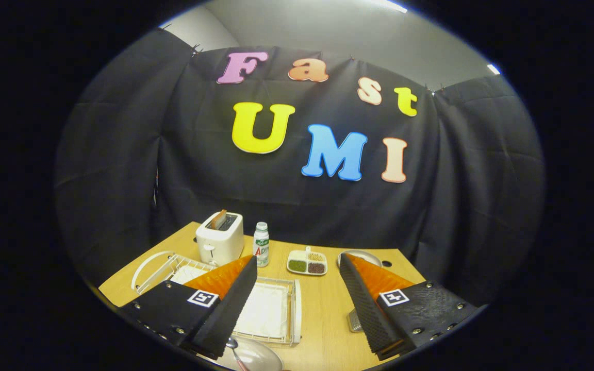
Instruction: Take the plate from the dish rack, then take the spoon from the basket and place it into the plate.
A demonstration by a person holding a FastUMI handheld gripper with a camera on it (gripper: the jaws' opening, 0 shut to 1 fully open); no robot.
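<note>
desk carries it all | dish rack bare of plates | plate just in front of rack, spoon already in it | my tongs spread, holding nothing | judged: placing done, next only back away
</note>
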